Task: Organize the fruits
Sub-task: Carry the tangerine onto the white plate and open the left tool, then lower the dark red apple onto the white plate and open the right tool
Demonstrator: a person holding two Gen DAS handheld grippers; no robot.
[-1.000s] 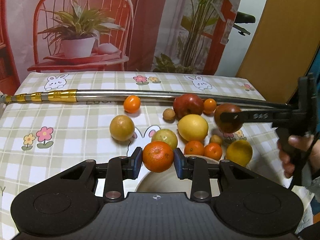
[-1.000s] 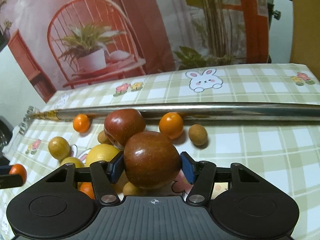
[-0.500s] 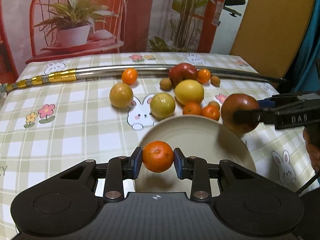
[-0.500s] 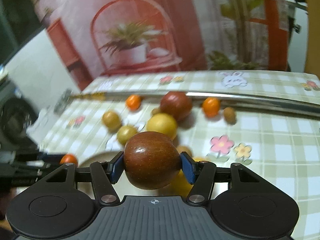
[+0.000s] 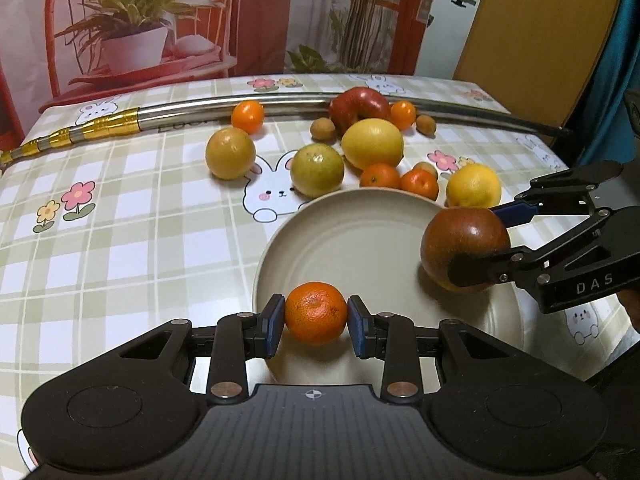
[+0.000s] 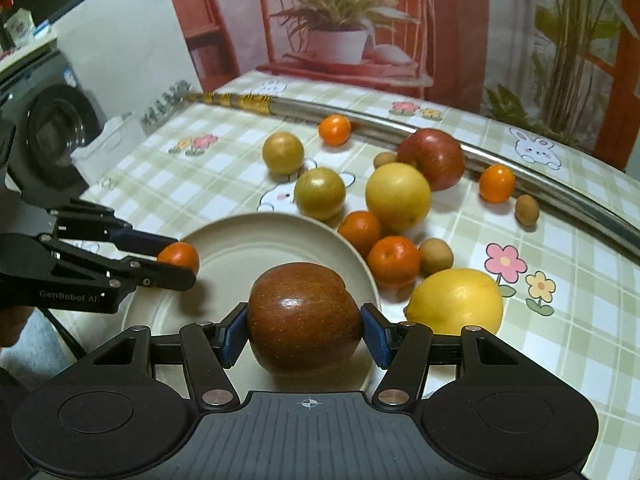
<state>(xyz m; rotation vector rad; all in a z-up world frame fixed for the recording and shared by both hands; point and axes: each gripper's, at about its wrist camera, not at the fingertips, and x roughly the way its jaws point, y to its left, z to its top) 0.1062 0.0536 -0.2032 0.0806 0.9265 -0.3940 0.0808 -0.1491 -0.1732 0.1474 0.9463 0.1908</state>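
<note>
Left gripper [image 5: 316,320] clamps small round orange mandarin [image 5: 316,318] over near-left rim of round beige ceramic plate [image 5: 360,232]. Right gripper [image 6: 304,334] clamps dark red apple [image 6: 304,320] above plate's right side; release point directly below both.

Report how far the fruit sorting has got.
Done: nothing lies in the plate yet. In hand: the left hand-held gripper grips a mandarin and the right hand-held gripper grips a dark apple, both over the plate. Left: the loose fruit beyond it, including a second apple and a lemon.
</note>
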